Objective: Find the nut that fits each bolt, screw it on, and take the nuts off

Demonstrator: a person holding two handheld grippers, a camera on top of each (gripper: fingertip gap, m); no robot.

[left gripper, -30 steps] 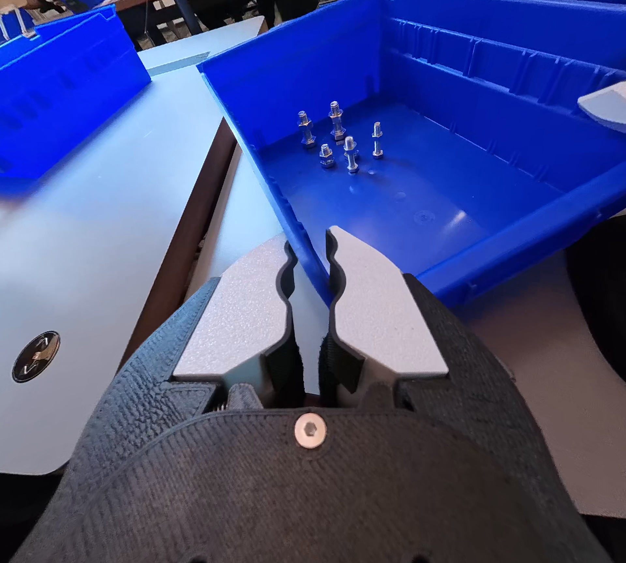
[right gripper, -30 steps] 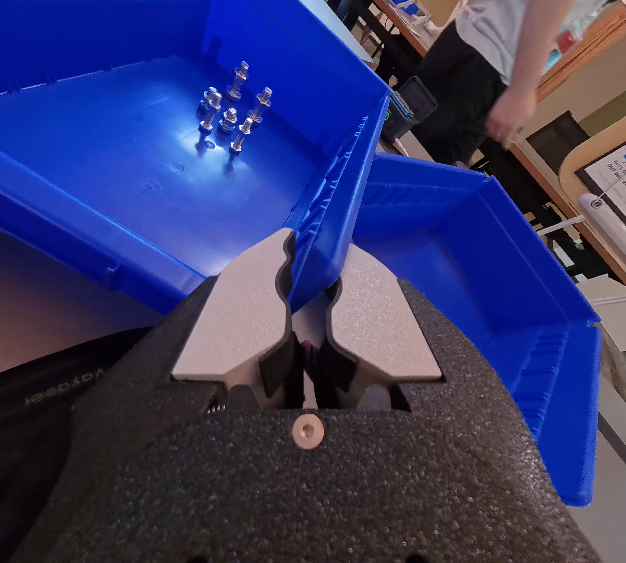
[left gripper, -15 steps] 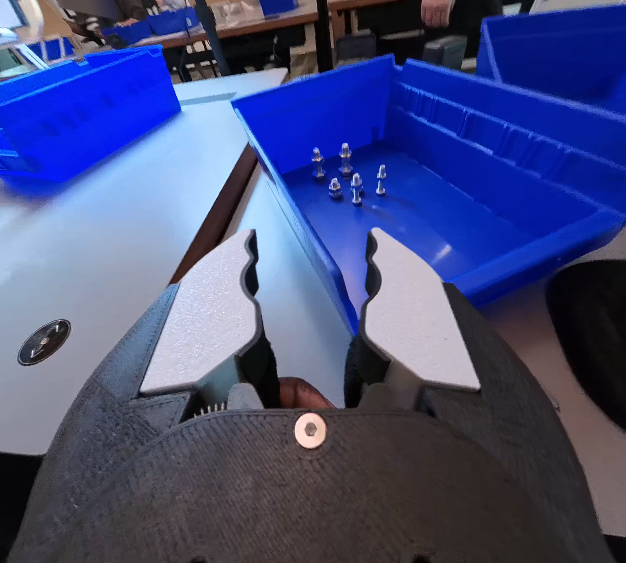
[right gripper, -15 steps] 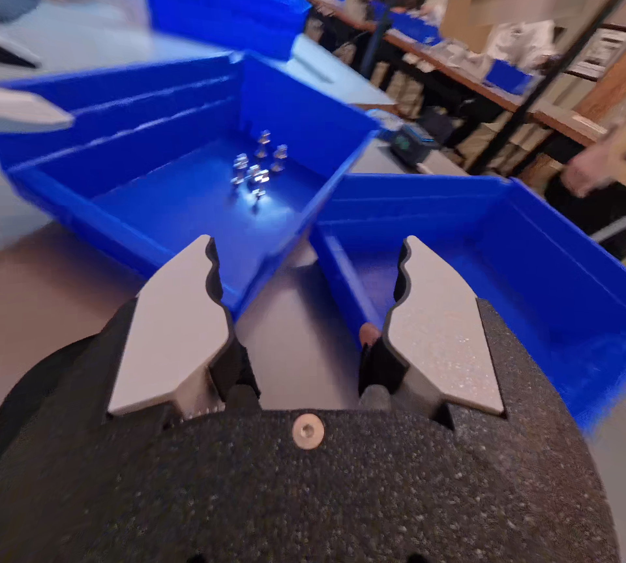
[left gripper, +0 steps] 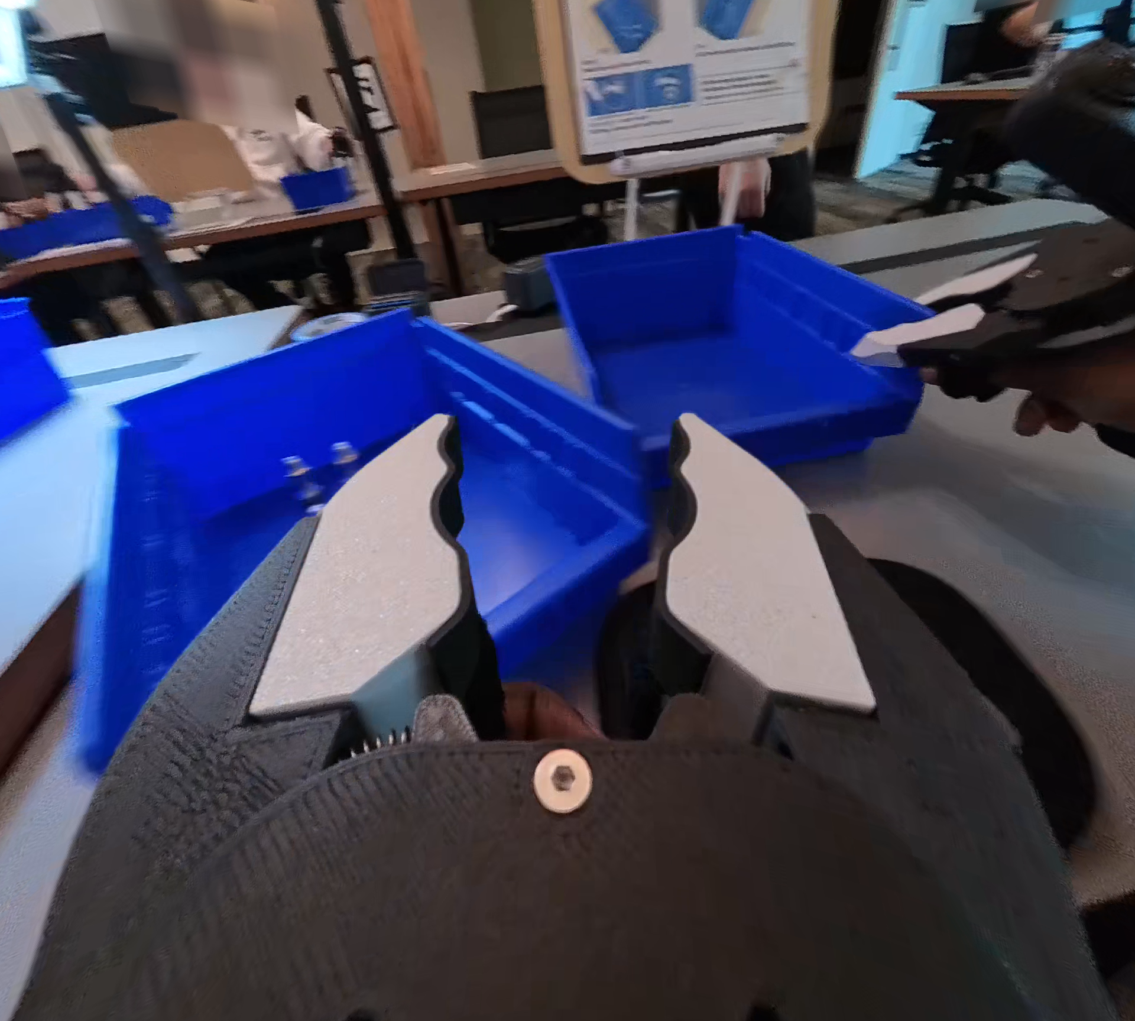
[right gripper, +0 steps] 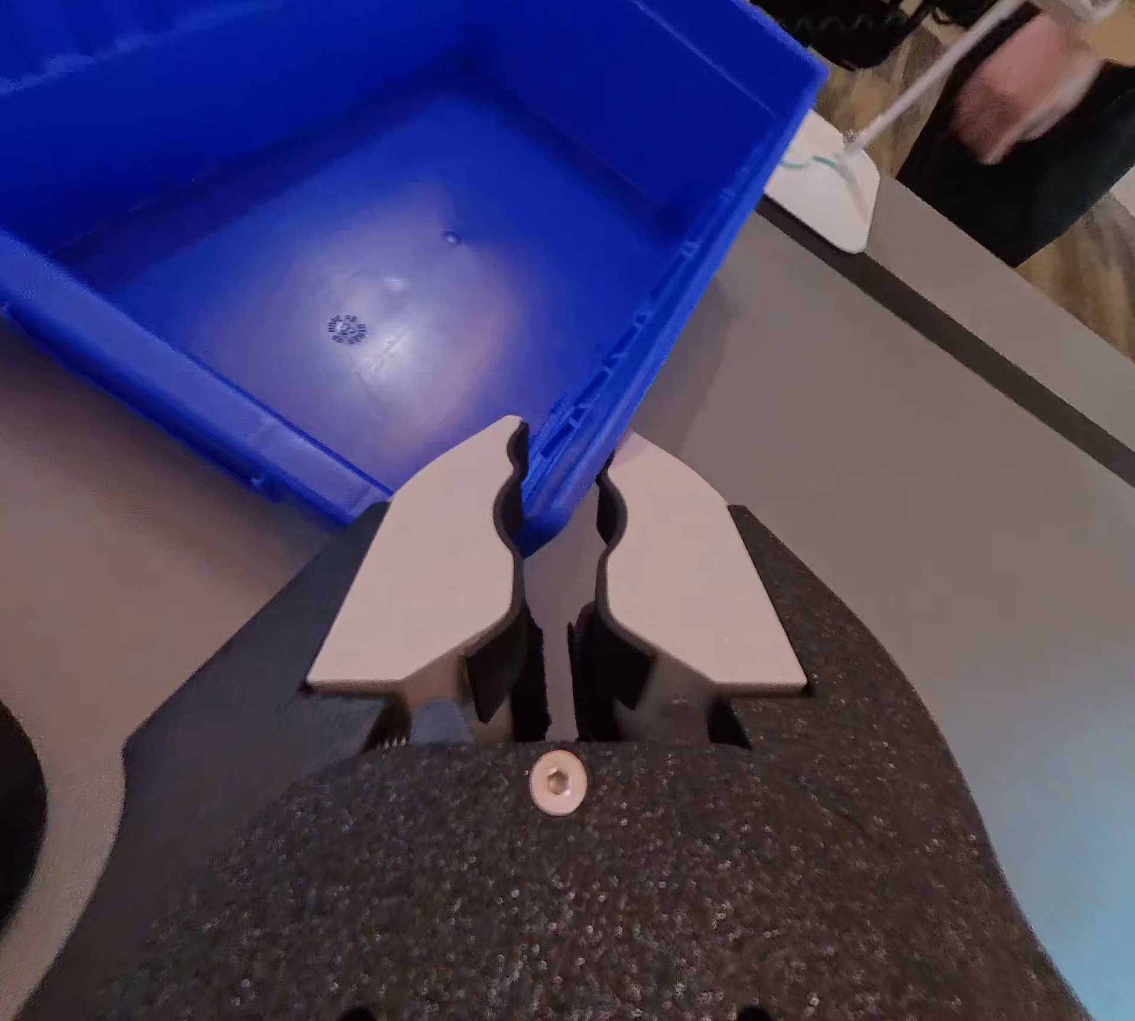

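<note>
In the left wrist view a blue bin [left gripper: 245, 439] holds several small silver bolts with nuts [left gripper: 319, 469] standing at its far left. My left gripper [left gripper: 565, 426] is open with nothing between its fingers, above this bin's near right corner. A second blue bin [left gripper: 706, 377] with nothing in it stands to the right. My right gripper [left gripper: 939, 310] is at that bin's right wall. In the right wrist view my right gripper [right gripper: 568, 439] is shut on this bin's [right gripper: 368, 254] right wall near the front corner, one pad inside and one outside.
Both bins stand on a grey table [left gripper: 952, 531] whose right edge [right gripper: 982, 316] is close to the second bin. Another blue bin [left gripper: 24, 365] is at far left. A black round object [left gripper: 1013, 684] lies near me. A poster stand [left gripper: 682, 21] and people are behind the table. About 30 cm separates my left fingertips from my right.
Both grippers let go of the bolt bin's side walls and opened. The left drew back and stays open. The right moved to the second bin and closed on its right wall.
</note>
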